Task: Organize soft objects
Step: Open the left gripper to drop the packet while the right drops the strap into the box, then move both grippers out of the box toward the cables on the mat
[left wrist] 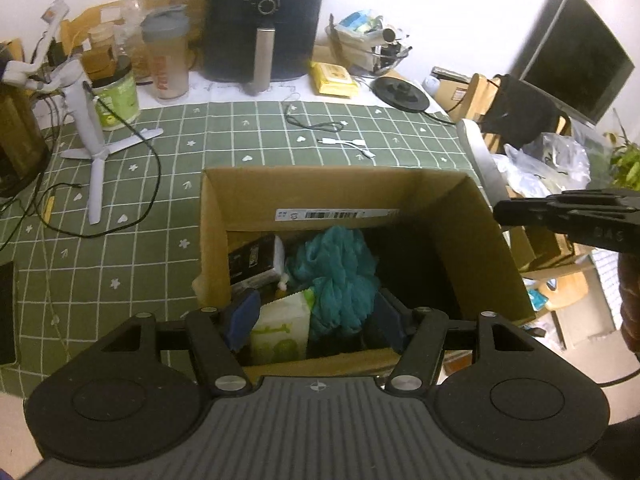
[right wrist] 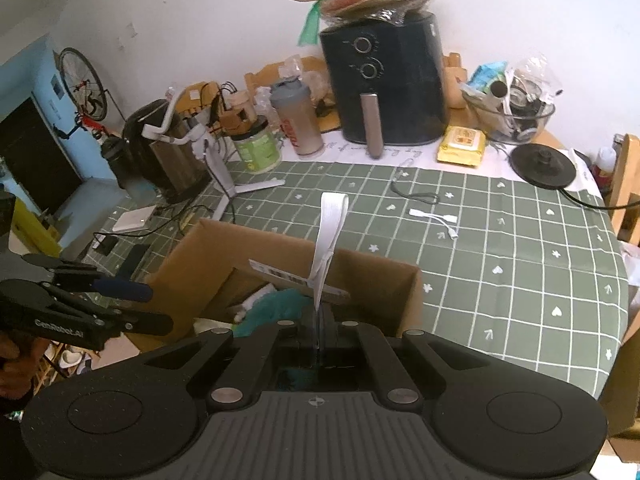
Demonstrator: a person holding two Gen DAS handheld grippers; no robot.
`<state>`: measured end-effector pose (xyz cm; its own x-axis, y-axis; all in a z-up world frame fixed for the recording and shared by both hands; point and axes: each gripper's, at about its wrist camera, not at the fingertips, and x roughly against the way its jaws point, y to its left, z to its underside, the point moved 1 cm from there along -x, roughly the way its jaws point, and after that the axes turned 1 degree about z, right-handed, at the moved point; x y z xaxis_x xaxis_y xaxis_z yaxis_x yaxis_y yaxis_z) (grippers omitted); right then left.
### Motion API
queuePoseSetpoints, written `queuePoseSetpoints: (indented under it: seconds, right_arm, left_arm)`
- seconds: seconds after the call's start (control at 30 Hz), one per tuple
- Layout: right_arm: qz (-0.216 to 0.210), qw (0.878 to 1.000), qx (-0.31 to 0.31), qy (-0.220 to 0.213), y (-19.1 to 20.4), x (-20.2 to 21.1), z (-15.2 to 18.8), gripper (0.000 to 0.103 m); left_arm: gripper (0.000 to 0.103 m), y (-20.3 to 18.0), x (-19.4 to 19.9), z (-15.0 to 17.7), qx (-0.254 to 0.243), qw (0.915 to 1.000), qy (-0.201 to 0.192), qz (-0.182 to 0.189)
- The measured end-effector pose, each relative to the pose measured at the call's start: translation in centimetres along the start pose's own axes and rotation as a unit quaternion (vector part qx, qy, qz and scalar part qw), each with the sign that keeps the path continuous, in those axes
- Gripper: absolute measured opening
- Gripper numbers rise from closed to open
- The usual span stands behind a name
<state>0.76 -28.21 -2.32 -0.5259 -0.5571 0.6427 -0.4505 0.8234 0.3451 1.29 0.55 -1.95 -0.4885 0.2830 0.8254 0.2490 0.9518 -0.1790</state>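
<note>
I saw a table under a green checked cloth (right wrist: 520,280), carrying an open cardboard box (left wrist: 500,248) at its near edge. Farther back lay a white adapter cable (left wrist: 348,145), a black cord (left wrist: 316,124) (loosely curled), a yellow packet (left wrist: 334,79), a white tripod (left wrist: 94,136) and a black air fryer (left wrist: 264,20).

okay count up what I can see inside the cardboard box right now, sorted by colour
Teal: 1, the mesh bath sponge
Black: 1, the small black box
White and green: 1, the packet
Total: 3 visible; the dark right side of the cardboard box is unclear.
</note>
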Motion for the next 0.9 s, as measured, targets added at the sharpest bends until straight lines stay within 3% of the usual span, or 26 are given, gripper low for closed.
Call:
queuePoseSetpoints:
  seconds: [0.17,0.3,0.33,0.4,0.47,0.57,0.9]
  right_arm:
    - [-0.017,1.0,0.011,0.007,0.9,-0.4,-0.4,0.004]
    - [-0.014,0.997,0.025,0.071,1.7,-2.5,0.4,0.013]
    - [-0.007,0.996,0.031,0.089,1.9,-3.1,0.8,0.028]
    - [0.002,0.994,0.04,0.1,2.2,-3.5,1.4,0.081]
    - [0.006,0.995,0.046,0.091,2.4,-3.3,1.8,0.096]
    - [0.004,0.996,0.044,0.08,2.5,-2.8,1.8,0.103]
    - [0.045,0.996,0.031,0.069,1.1,-2.4,1.2,0.103]
  left_arm:
    - [0.062,0.2,1.0,0.6,0.014,0.9998,-0.011,-0.008]
    - [0.062,0.5,1.5,1.0,0.028,0.9994,-0.016,-0.014]
    - [0.062,0.6,1.6,1.2,0.032,0.9992,-0.017,-0.015]
    - [0.062,0.7,1.8,1.4,0.038,0.999,-0.019,-0.017]
    - [0.062,0.9,1.9,1.5,0.045,0.9986,-0.021,-0.019]
    - [0.062,1.1,2.1,1.7,0.052,0.9981,-0.024,-0.022]
    - [0.062,1.1,1.9,0.8,0.047,0.9978,-0.026,-0.039]
